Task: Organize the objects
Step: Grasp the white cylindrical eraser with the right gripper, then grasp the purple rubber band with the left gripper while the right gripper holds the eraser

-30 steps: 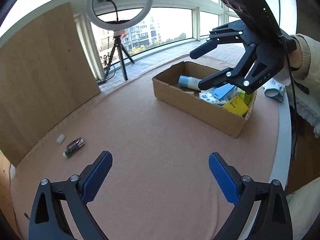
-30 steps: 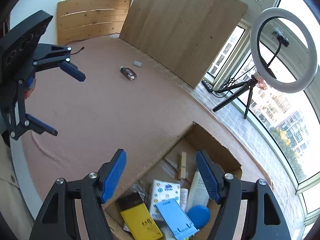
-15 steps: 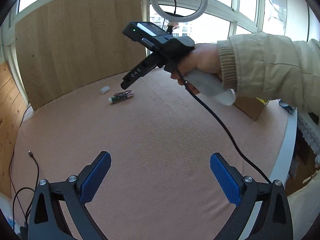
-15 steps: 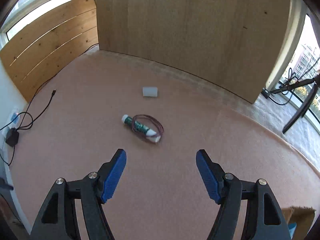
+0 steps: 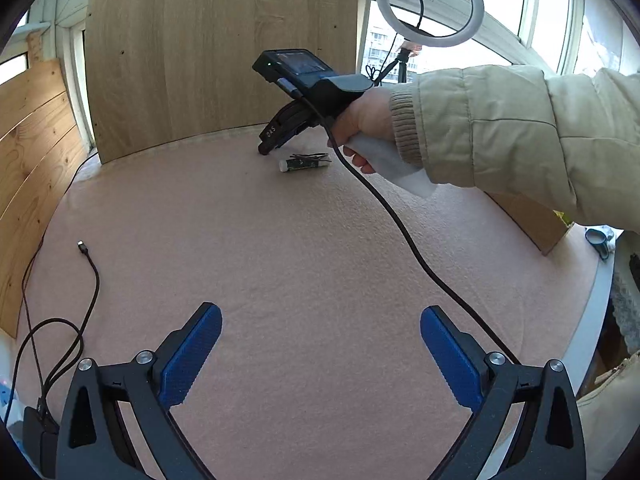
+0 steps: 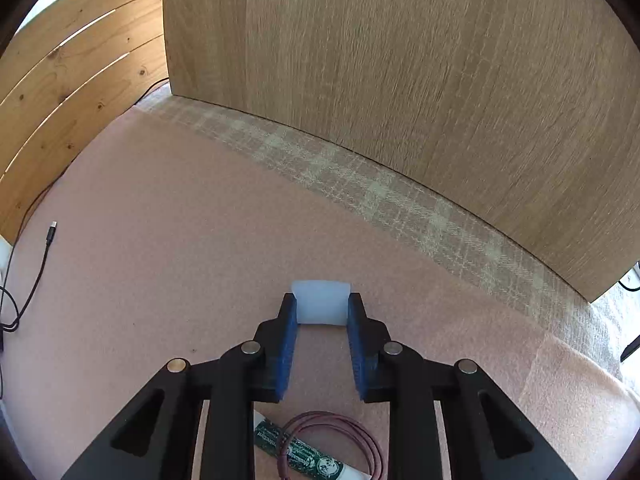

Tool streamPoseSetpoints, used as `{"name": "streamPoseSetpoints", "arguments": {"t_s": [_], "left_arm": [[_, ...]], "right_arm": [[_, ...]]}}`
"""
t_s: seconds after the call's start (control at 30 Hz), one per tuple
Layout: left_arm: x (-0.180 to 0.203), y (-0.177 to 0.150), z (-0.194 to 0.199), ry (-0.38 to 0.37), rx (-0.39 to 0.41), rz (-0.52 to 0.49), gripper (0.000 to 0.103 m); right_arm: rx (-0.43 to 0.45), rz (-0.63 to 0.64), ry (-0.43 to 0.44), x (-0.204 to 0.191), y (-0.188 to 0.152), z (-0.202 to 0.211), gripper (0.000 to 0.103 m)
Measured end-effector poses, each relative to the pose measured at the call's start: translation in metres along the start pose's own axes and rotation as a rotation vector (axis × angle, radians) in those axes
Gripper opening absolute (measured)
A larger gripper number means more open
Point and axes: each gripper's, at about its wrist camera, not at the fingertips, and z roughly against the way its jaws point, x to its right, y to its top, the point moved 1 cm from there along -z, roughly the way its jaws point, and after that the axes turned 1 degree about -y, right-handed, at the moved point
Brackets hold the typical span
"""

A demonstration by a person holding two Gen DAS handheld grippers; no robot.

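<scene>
Closing on a small pale block [image 6: 320,307], the right gripper [image 6: 320,320] has its blue pads [image 6: 289,344] against the block's two sides, and the block sits on the pink cloth [image 6: 160,280] between the fingertips. Just behind the jaws, nearer the camera, lie a green tube [image 6: 304,450] and a loop of reddish cord [image 6: 340,440], touching each other. Beyond the block a plaid strip of the cloth runs up to a standing wooden board [image 6: 400,80].

From the left wrist view, the left gripper [image 5: 320,344] hangs wide apart and empty over bare cloth, well short of the work. A loose black cable [image 5: 90,264] trails at its left. Farther off, the person's hand [image 5: 368,124] in a beige sleeve [image 5: 500,132] tips the right gripper down at the cloth beside the tube.

The step in hand looks like picking up the block. Next it probably calls for a firm squeeze, a straight lift, and a carry back to the cardboard box [image 5: 532,220], whose edge shows under the sleeve.
</scene>
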Motion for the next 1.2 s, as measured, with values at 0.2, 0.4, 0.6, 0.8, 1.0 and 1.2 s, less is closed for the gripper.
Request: {"name": "streamPoseSetpoints", "arguments": {"t_s": [0.2,0.4,0.6,0.8,1.0,1.2], "left_arm": [[-0.002,0.015,-0.015,-0.018,0.000,-0.009,0.101],[0.011,0.021,-0.030,-0.051,-0.010,-0.024,0.101],[0.022,0.020,-0.058,-0.116,-0.041,-0.019,0.102],[0.037,0.005,-0.103,-0.116,-0.144,-0.060,0.102],[0.035,0.025,-0.105,-0.080,-0.130,-0.018,0.102],[0.057,0.057,-0.101,-0.137,-0.091,0.060,0.102]], "right_arm": [[-0.015,0.002,0.048,0.012,-0.024,0.015,0.008],[-0.025,-0.034,0.108,0.013,-0.091,0.052,0.008],[-0.046,-0.107,0.200,-0.013,-0.176,0.095,0.008],[0.033,-0.249,0.225,-0.010,-0.232,0.142,0.009],[0.062,-0.222,0.127,-0.002,-0.256,0.177,0.009],[0.074,-0.273,0.094,0.014,-0.279,0.188,0.009]]}}
